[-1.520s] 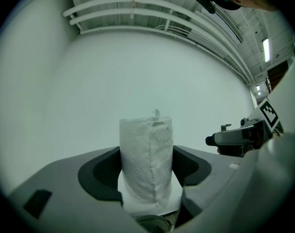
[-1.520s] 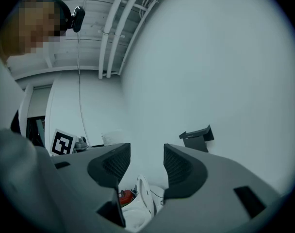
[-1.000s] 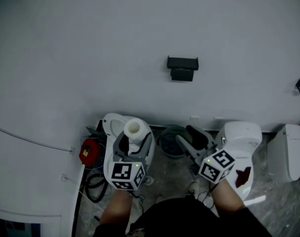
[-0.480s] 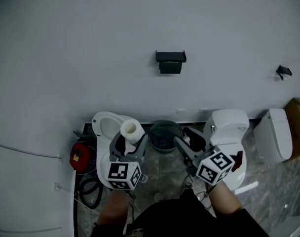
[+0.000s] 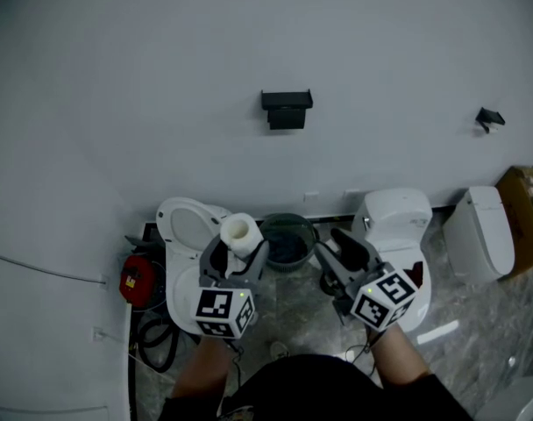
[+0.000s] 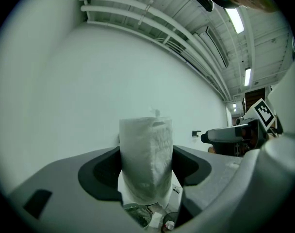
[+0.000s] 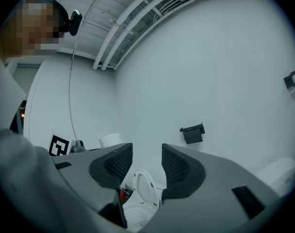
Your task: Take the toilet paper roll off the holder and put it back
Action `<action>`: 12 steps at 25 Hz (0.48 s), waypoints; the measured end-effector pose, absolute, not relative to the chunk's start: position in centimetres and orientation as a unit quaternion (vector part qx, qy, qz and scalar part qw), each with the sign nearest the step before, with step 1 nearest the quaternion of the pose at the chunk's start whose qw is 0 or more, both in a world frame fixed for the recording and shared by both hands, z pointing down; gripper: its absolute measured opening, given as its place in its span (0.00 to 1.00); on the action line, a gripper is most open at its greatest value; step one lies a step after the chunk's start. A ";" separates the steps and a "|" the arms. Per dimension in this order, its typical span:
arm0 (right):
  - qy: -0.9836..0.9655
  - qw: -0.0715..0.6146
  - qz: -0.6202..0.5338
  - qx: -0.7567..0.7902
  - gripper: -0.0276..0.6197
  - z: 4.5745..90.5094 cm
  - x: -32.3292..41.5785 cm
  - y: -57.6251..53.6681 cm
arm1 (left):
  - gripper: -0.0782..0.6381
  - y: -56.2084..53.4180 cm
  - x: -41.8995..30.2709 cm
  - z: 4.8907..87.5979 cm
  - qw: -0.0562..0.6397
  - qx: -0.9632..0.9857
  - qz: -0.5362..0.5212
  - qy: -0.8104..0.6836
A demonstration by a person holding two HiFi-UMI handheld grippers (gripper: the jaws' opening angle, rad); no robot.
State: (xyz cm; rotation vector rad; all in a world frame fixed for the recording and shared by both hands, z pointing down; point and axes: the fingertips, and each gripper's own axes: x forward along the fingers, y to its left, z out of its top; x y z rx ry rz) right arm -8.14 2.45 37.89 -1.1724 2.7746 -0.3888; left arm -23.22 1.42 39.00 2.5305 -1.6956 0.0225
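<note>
Roll (image 5: 239,230): upright, clamped in L gripper (image 5: 238,254), well below holder (image 5: 287,110) on wall (image 5: 161,77).
R gripper (image 7: 147,161): jaws apart, just been closing, nothing btwn.
Risk 1: roll is soft; a tight clamp may squash it, a slack one may let it slip.
Risk 2: if dropped, it prob. lands in the open toilet (image 5: 183,226) or bucket (image 5: 288,235) right below.
Risk 3: holder is small; a poor line-up could knock the roll loose.
Surface: grey marbled floor (image 5: 310,314), cluttered at L w/ a red item (image 5: 133,279).
Room: bare white wall, 2nd toilet (image 5: 394,213) at R.

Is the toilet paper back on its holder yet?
Not yet. Taking it off looks done: the black wall holder is bare. The left gripper holds the toilet paper roll upright, apart from the holder. Putting it back is left.
</note>
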 end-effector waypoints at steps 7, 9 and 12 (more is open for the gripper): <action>0.914 0.057 -0.124 -0.383 0.32 37.2 -2.1 5.0 | 0.54 4.3 -17.2 38.1 0.042 0.828 0.013 -0.559; 0.915 0.060 -0.127 -0.378 0.30 37.2 -0.1 5.9 | 0.54 5.4 -15.2 38.0 0.042 0.826 0.015 -0.562; 0.919 0.062 -0.129 -0.368 0.30 37.0 3.0 7.4 | 0.54 7.0 -12.0 38.0 0.045 0.822 0.019 -0.567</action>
